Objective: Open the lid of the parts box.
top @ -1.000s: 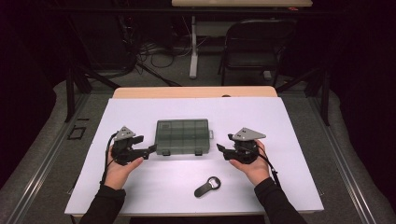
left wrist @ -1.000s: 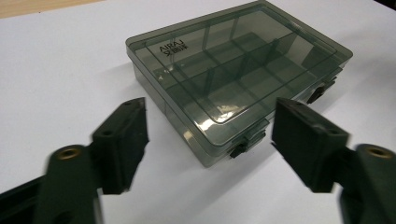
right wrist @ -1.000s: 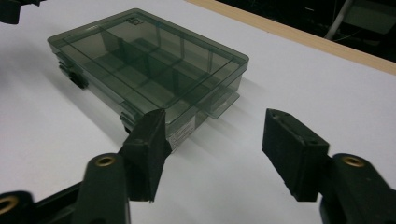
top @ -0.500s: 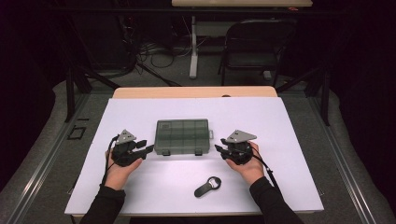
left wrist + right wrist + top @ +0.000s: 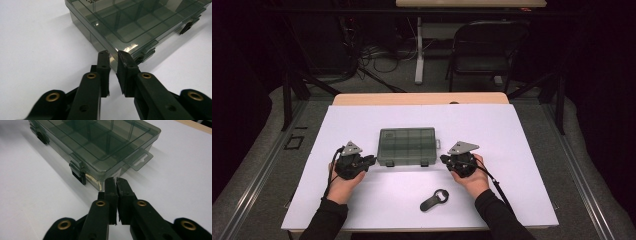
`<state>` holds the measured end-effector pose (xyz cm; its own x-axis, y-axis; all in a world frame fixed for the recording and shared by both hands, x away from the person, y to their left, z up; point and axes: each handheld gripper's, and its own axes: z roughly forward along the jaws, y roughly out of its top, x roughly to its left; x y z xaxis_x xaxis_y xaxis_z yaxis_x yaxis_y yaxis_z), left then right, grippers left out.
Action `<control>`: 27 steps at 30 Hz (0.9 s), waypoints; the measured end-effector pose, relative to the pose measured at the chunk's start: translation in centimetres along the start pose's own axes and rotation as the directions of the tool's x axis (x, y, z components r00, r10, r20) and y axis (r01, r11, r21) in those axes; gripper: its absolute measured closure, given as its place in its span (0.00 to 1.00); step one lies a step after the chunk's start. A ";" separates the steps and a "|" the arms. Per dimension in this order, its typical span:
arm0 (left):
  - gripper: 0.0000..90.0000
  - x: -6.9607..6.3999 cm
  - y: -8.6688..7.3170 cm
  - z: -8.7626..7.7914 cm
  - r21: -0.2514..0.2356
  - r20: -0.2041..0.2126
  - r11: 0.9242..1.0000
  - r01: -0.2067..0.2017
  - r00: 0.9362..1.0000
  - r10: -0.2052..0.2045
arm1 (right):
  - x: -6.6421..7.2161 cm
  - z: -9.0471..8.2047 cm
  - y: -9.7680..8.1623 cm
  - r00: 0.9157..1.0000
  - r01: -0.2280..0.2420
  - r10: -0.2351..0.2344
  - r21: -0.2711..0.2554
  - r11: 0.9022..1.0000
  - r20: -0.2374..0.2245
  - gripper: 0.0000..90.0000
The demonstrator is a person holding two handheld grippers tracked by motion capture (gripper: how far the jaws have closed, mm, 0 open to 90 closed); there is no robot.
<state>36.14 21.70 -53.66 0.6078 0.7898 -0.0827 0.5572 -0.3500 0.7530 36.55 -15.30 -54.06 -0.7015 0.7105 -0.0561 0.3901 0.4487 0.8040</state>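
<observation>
White tabletop (image 5: 362,125): both claws, left (image 5: 371,159) and right (image 5: 443,159), just clenched empty beside organizer box (image 5: 407,145).

1. Along the top edge of my left gripper view, the lid of the smoky clear compartment box (image 5: 140,22) carries a short line of dark print. It is cut off by the frame and too blurred for me to read a single letter.
2. In my right gripper view, a pale sticker (image 5: 93,180) sits on the box's near wall, beside a latch. I can make out no writing on it.
3. Nothing else before me bears readable text, numbers, brands or signs.
</observation>
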 end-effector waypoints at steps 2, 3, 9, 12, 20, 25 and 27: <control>0.95 0.0 -0.1 0.1 0.006 0.003 1.000 0.005 1.000 -0.005 | 0.0 0.2 -0.1 1.000 -0.006 0.006 0.008 1.000 -0.004 1.00; 0.97 0.0 -0.1 0.2 0.012 0.007 1.000 0.004 1.000 -0.004 | 0.1 0.4 -0.1 1.000 -0.004 0.004 0.013 1.000 -0.009 1.00; 1.00 -0.1 -0.2 0.3 0.032 0.011 0.999 -0.004 1.000 0.004 | 0.3 0.7 -0.2 1.000 0.002 -0.001 0.016 1.000 -0.014 1.00; 1.00 -0.1 -0.2 0.4 0.041 0.009 0.999 -0.013 1.000 0.012 | 0.3 0.8 -0.2 1.000 0.001 0.000 0.018 1.000 -0.013 1.00; 1.00 -0.3 -0.3 0.5 0.055 0.011 0.998 -0.023 1.000 0.022 | 0.5 1.1 -0.2 1.000 0.005 -0.005 0.018 1.000 -0.020 1.00; 1.00 -0.2 -0.4 0.6 0.061 0.012 0.998 -0.025 1.000 0.024 | 0.5 1.1 -0.1 1.000 0.004 -0.003 0.015 1.000 -0.020 1.00; 1.00 -0.2 -0.4 0.6 0.061 0.013 0.998 -0.023 1.000 0.022 | 0.5 1.1 -0.1 1.000 0.004 -0.004 0.015 1.000 -0.020 1.00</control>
<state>36.13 21.35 -54.39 0.6270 0.7755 -0.0744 0.5766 -0.3976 0.7137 36.81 -14.38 -54.88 -0.7145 0.6980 -0.0473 0.3960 0.4593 0.7951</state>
